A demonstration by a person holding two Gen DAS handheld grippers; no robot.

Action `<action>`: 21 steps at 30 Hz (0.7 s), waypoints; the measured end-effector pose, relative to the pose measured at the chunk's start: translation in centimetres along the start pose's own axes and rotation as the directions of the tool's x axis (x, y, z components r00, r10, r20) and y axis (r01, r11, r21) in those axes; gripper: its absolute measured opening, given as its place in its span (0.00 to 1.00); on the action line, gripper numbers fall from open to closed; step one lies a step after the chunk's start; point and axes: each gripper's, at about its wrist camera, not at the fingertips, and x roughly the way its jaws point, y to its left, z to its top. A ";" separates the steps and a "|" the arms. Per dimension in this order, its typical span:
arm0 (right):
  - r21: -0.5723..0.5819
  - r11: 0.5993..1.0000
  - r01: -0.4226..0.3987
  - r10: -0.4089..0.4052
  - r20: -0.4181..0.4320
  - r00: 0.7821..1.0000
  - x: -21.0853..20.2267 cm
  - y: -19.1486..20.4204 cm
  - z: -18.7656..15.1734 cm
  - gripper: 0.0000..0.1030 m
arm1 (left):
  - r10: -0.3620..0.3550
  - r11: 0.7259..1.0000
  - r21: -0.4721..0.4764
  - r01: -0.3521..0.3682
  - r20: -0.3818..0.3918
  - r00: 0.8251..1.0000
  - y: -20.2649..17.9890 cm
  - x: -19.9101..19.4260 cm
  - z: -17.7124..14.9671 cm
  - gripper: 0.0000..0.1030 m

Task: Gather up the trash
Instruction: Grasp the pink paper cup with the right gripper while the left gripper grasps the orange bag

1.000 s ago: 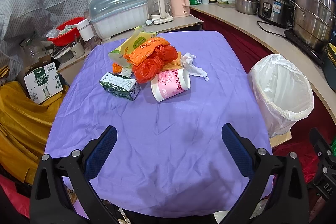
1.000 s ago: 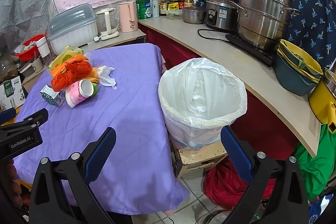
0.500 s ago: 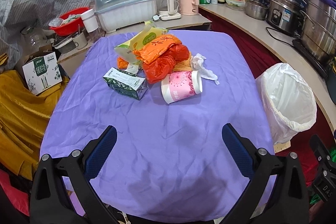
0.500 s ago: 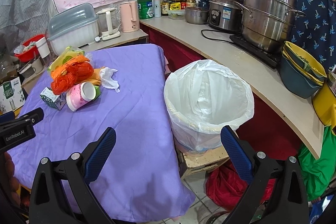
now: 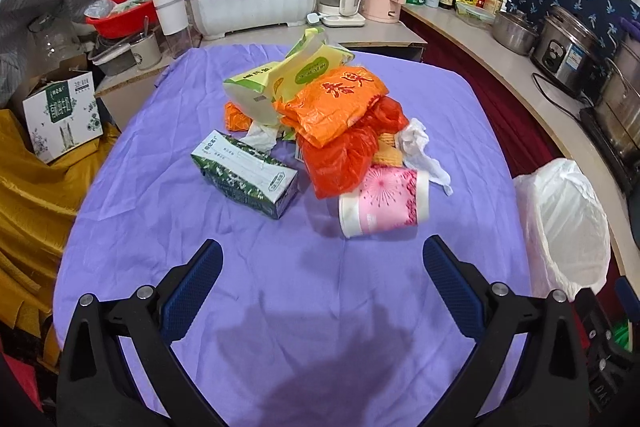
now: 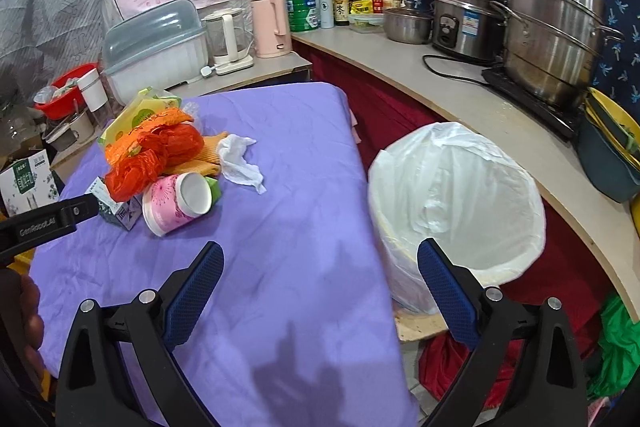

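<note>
Both tongs hang spread and empty over the purple tablecloth [image 5: 320,287]: the left gripper [image 5: 322,267] faces the trash, the right gripper [image 6: 320,267] sits nearer the lined bin [image 6: 460,195]. Just beyond the left one lies a tipped pink cup [image 5: 384,205], with a green carton [image 5: 246,173] beside it. Behind the cup, orange bags [image 5: 340,131] and tissue [image 5: 420,147] are heaped. The cup looks the easiest first pick: pinch its rim sideways, gently, then carry it to the bin off the cloth's right edge.

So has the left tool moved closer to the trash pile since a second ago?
Yes. The left tool has advanced toward the pink paper cup, which sits nearer and larger on the purple tablecloth.
</note>
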 end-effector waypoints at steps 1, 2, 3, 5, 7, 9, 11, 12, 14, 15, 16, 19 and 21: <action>0.001 1.000 -0.008 0.008 -0.001 1.000 0.5 0.4 0.2 0.90 | -0.006 1.000 -0.003 0.006 0.001 1.000 0.1 0.7 0.5 0.93; 0.005 1.000 -0.019 0.019 -0.003 1.000 1.2 1.0 0.4 0.90 | -0.008 1.000 -0.004 0.008 -0.003 1.000 0.1 1.4 1.0 0.93; 0.008 1.000 -0.026 0.026 -0.006 1.000 1.7 1.3 0.5 0.90 | -0.012 1.000 -0.002 0.012 -0.009 1.000 0.1 2.0 1.3 0.93; 0.015 0.999 -0.044 0.045 -0.016 0.999 2.8 2.1 0.8 0.89 | -0.019 1.000 -0.004 0.019 -0.017 1.000 0.1 3.2 2.0 0.93; 0.015 0.998 -0.065 0.066 -0.028 0.997 4.2 3.1 1.0 0.88 | -0.031 0.999 -0.010 0.030 -0.022 0.999 0.4 4.2 2.5 0.92; 0.015 0.996 -0.085 0.086 -0.038 0.996 5.4 4.1 1.3 0.87 | -0.043 0.999 -0.012 0.042 -0.033 0.999 0.6 5.1 2.9 0.86; 0.015 0.994 -0.105 0.106 -0.048 0.993 6.6 4.8 1.5 0.86 | -0.058 0.998 -0.008 0.057 -0.050 0.997 0.7 6.2 3.3 0.80; 0.015 0.993 -0.119 0.120 -0.056 0.991 7.4 5.4 1.6 0.86 | -0.065 0.998 -0.008 0.065 -0.059 0.996 0.7 6.8 3.5 0.75; 0.016 0.990 -0.142 0.143 -0.067 0.987 8.6 6.2 1.7 0.85 | -0.081 0.997 -0.009 0.081 -0.074 0.994 0.9 7.6 3.8 0.68; 0.017 0.988 -0.153 0.154 -0.072 0.985 9.1 6.6 1.8 0.85 | -0.089 0.996 -0.010 0.088 -0.079 0.993 0.9 7.9 4.0 0.63; 0.017 0.986 -0.163 0.164 -0.077 0.983 9.6 6.9 1.7 0.84 | -0.101 0.995 -0.013 0.100 -0.083 0.991 1.0 8.2 4.2 0.62; 0.019 0.980 -0.197 0.198 -0.097 0.975 11.3 8.0 1.7 0.82 | -0.125 0.992 -0.006 0.125 -0.086 0.988 1.2 8.9 4.5 0.47; 0.023 0.974 -0.224 0.225 -0.107 0.968 12.3 8.7 1.7 0.79 | -0.135 0.991 -0.006 0.135 -0.096 0.986 1.4 9.4 4.7 0.36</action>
